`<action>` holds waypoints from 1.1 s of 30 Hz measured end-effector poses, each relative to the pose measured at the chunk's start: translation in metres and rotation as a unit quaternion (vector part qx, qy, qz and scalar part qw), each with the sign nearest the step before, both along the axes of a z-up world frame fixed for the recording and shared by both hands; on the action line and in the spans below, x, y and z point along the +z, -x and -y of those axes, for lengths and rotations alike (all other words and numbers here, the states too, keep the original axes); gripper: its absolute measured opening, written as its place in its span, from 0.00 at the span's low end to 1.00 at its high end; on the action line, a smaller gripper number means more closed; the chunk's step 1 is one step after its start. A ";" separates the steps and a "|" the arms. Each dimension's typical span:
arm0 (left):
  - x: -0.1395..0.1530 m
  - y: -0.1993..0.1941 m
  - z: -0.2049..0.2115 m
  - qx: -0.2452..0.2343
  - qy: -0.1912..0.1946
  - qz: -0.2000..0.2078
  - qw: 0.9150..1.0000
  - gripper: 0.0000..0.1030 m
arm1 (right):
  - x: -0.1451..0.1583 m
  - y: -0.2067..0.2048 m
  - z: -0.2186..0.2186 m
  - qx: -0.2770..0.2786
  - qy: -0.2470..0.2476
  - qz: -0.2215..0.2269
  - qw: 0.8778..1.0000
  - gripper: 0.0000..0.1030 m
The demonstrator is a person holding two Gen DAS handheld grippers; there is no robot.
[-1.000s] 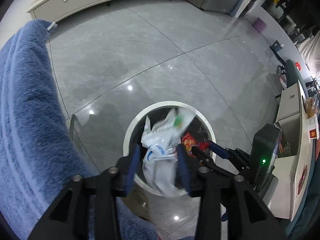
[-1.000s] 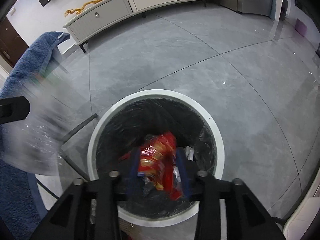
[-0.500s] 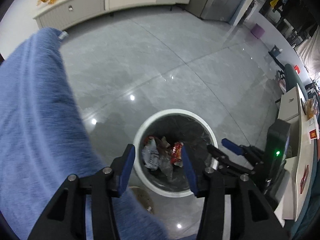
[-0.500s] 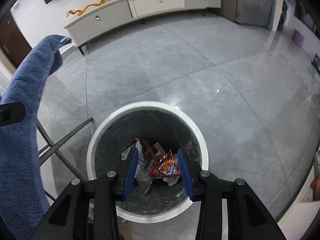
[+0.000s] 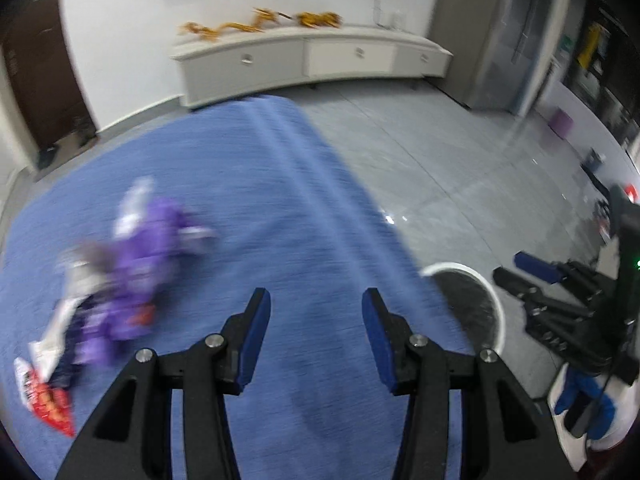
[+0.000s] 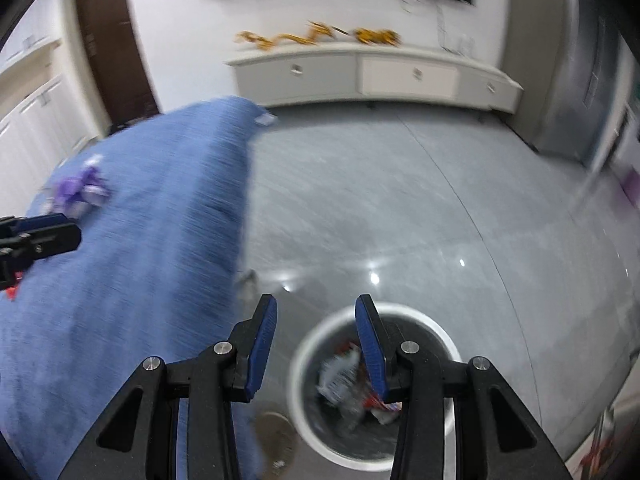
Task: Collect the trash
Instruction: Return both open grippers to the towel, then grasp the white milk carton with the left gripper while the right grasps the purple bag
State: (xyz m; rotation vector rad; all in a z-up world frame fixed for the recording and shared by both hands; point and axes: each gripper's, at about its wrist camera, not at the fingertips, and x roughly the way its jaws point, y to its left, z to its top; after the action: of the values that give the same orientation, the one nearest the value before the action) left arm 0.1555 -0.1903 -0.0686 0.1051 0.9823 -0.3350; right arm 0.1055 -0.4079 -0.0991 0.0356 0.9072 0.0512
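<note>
My left gripper (image 5: 315, 300) stands open above a table under a blue cloth (image 5: 280, 200), with nothing between its fingers. To its left on the cloth lie crumpled purple wrappers (image 5: 140, 264) and a red and white wrapper (image 5: 48, 404). The round white-rimmed trash bin (image 6: 304, 344) stands on the floor beside the table, holding white and red wrappers (image 6: 340, 376). My right gripper (image 6: 316, 304) hangs open and empty high above the bin's near left rim. Motion blurs both views.
A long white cabinet (image 6: 372, 76) with golden dragon ornaments stands against the far wall, and a dark door (image 6: 112, 48) is to its left. Glossy grey floor tiles (image 6: 400, 208) spread between the bin and the cabinet. A purple stool (image 5: 562, 122) sits far right.
Both grippers let their wrappers drop into the bin, then rose. My left gripper swung left over the blue cloth. My right gripper lifted and tilted up toward the room.
</note>
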 end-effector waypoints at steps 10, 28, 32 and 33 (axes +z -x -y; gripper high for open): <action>0.015 -0.002 -0.176 0.088 -0.016 0.028 0.996 0.45 | 0.024 -0.045 -0.140 0.122 -0.033 0.012 0.992 0.43; -0.032 -0.033 -0.204 -0.016 -0.052 -0.038 0.998 0.49 | 0.008 -0.143 -0.249 0.139 -0.043 -0.078 0.986 0.53; -0.041 -0.043 -0.199 -0.030 -0.053 -0.043 0.997 0.50 | 0.000 -0.158 -0.266 0.154 0.005 -0.094 0.984 0.51; -0.042 -0.046 -0.197 -0.032 -0.053 -0.043 0.997 0.50 | -0.003 -0.162 -0.269 0.156 0.016 -0.097 0.983 0.49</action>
State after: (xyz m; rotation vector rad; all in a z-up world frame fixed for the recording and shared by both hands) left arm 0.2019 0.0071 -0.1107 0.2208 1.0833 -0.3482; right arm 0.2677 -0.1393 -0.1020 -0.1336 1.1016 0.3303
